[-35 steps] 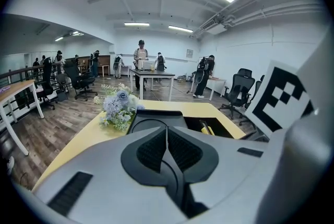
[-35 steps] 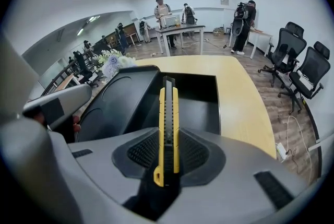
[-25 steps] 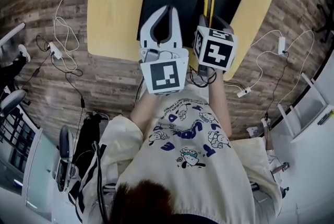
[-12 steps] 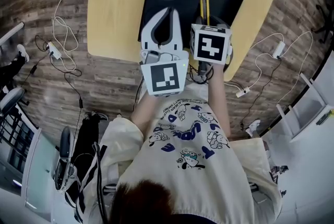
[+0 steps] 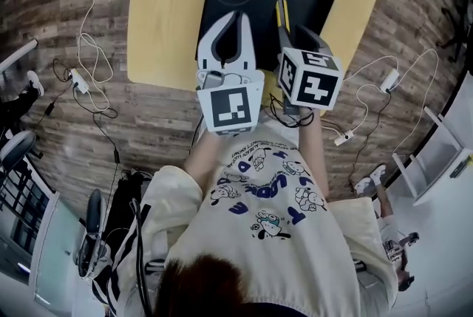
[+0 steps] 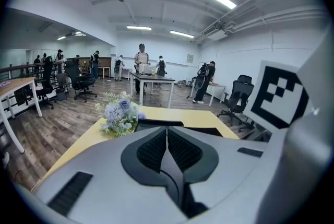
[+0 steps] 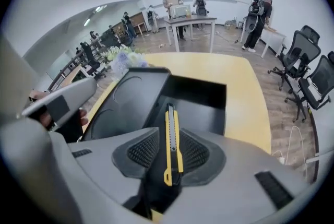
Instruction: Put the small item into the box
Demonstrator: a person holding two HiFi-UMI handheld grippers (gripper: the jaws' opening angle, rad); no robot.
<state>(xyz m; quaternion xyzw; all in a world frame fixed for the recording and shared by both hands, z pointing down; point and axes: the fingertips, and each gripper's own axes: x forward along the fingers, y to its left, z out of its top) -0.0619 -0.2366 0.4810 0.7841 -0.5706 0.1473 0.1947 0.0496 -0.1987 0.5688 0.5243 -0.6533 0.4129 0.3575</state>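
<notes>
One knife [image 7: 170, 118] lies lengthwise between the jaws of our right tool [image 7: 169, 137], which have just been opening off it, down in the box [image 7: 209, 97]; our left tool [image 6: 166, 134] is closed, empty.

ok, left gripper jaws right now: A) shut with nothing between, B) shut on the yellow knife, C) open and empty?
A: in the left gripper view, the left gripper has its pads pressed together along one seam, and nothing sits between them.
</notes>
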